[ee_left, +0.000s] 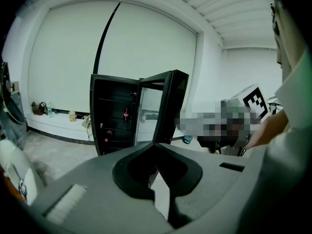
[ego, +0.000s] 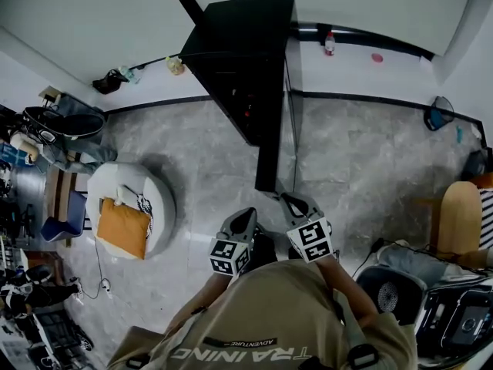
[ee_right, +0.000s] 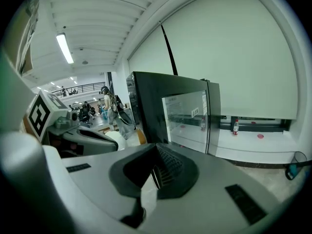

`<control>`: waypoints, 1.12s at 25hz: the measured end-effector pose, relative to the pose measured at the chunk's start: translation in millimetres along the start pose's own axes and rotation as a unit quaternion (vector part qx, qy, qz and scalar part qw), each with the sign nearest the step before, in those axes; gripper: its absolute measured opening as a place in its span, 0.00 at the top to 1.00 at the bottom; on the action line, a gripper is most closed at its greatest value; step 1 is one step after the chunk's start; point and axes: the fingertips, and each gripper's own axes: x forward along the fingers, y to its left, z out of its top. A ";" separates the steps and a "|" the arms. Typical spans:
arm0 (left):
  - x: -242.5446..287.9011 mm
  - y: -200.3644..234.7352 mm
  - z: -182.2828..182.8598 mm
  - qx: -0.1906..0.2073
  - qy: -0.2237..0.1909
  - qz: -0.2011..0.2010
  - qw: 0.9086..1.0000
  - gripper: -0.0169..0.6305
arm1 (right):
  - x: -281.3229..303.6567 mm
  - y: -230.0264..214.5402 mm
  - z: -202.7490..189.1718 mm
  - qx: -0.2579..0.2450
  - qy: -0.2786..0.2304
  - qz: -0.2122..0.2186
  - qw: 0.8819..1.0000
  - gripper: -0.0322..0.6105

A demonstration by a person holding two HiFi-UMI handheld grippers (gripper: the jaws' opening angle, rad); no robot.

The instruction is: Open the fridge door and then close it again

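Note:
A black fridge (ego: 239, 60) stands against the far wall with its glass door (ego: 269, 156) swung open towards me. Shelves with small bottles show inside the fridge (ee_left: 114, 118) in the left gripper view, beside the open door (ee_left: 163, 106). The right gripper view faces the door's glass pane (ee_right: 187, 118). My left gripper (ego: 246, 216) and right gripper (ego: 293, 203) hover side by side just short of the door's free edge, touching nothing. On the left gripper (ee_left: 155, 146) and the right gripper (ee_right: 156, 149) the jaws meet at the tips, shut on nothing.
A round white seat (ego: 158, 199) with an orange cushion (ego: 123, 228) sits on the floor to the left. A bottle (ego: 330, 43) stands on the wall ledge. A wooden board (ego: 460, 218) and machines (ego: 454, 314) crowd the right; cluttered desks line the left.

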 end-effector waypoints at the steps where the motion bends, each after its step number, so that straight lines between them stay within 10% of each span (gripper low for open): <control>1: -1.4 3.4 -0.4 -0.003 -0.001 0.001 1.000 0.97 | 1.2 -0.7 -0.6 0.000 0.001 -0.001 1.000 0.96; 28: -6.3 77.3 38.6 -0.011 -0.023 0.017 1.000 0.97 | 24.6 22.1 20.8 -0.009 0.026 0.001 1.000 0.96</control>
